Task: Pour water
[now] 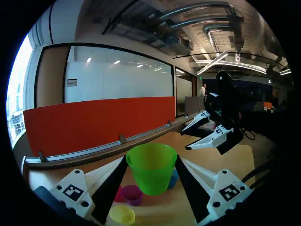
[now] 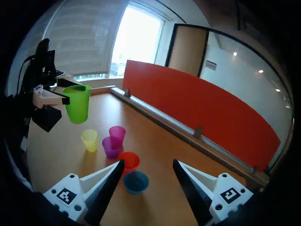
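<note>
A green cup (image 1: 151, 171) hangs upright above the table, and my left gripper (image 1: 151, 160) is shut on it with a finger on each side. From the right gripper view the green cup (image 2: 78, 103) and the left gripper (image 2: 73, 92) are at far left, lifted over the wooden table (image 2: 56, 158). My right gripper (image 2: 148, 173) is open and holds nothing; it hovers just over a blue cup (image 2: 136, 182) and a red cup (image 2: 129, 160). In the left gripper view the right gripper (image 1: 185, 140) is to the right, beyond the green cup.
Small cups stand grouped on the table: yellow (image 2: 89, 139), two purple (image 2: 111, 147) (image 2: 117, 135). Under the green cup I see purple (image 1: 131, 194), yellow (image 1: 122, 214) and blue (image 1: 173, 180) cups. A red divider panel (image 2: 195, 101) with a rail runs along the table's far edge.
</note>
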The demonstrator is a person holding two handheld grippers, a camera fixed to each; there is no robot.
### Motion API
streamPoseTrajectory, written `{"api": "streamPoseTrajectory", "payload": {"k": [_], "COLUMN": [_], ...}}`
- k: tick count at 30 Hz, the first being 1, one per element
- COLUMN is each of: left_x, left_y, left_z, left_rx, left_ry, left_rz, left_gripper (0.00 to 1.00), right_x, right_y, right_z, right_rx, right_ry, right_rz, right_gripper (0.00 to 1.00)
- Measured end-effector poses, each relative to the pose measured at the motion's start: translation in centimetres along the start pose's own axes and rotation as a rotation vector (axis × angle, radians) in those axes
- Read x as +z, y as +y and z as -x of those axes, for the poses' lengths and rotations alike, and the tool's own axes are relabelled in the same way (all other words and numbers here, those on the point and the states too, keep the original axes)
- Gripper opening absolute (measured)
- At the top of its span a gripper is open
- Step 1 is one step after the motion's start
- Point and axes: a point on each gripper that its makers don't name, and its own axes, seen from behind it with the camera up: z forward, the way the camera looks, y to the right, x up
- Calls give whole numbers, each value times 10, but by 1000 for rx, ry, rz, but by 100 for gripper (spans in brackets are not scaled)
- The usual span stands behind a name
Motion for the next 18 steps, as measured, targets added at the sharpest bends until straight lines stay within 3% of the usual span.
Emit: {"api": "streamPoseTrajectory", "payload": {"k": [11,18], "left_x": [-4,-8], "left_y": [-2,3], "left_z": [0,-1], "left_rx": [3,6], "left_ry": [-3,0], "left_rz": [-5,3], "left_gripper": [89,89], "right_x": [24,44], "right_y": [-13,-20], "right_z": [25,45], "right_rx": [-14,36], "right_ry": [-45,-70], "right_rz": [-62,-89], "right_gripper": [100,100]}}
